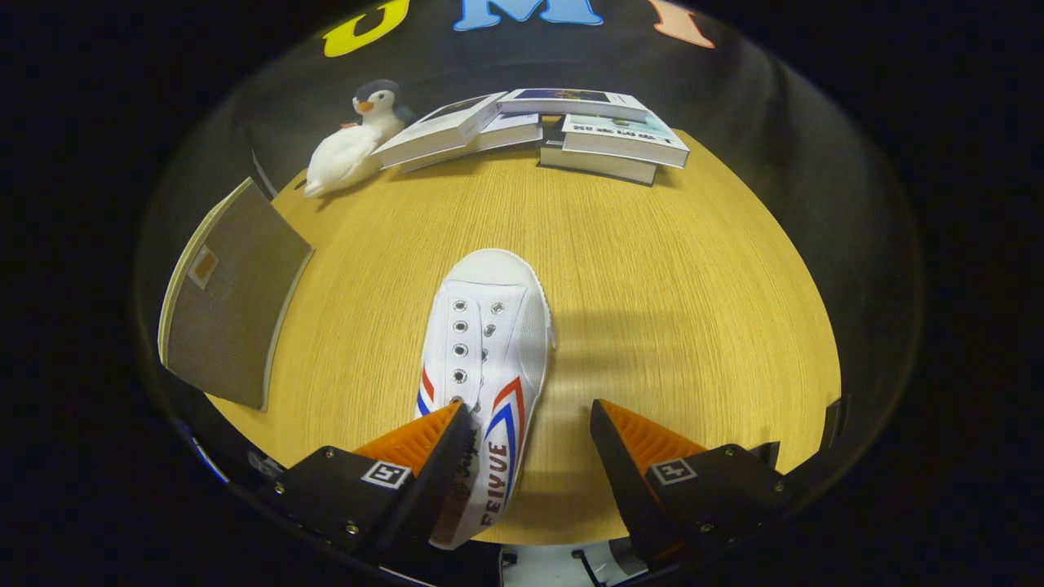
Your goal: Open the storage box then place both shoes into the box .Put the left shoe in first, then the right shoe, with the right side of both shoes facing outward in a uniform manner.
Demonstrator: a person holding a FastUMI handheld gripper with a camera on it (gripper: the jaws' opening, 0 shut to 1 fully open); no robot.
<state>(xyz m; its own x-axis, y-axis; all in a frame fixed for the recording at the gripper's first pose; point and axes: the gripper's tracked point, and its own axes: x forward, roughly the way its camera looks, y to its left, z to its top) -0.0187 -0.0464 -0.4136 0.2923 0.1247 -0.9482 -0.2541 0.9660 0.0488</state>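
Between the spread claw (526, 424) fingers, the white shoe (488, 359) hugs the left one.

A white canvas low-top shoe (488, 350) with metal eyelets, no laces and red and blue stripes on its side lies on the wooden table, toe pointing away toward the far books, heel nearest. It sits upright, leaning slightly. Its heel part lies between the spread fingers of the gripper (522, 424), close against the left finger and apart from the right.
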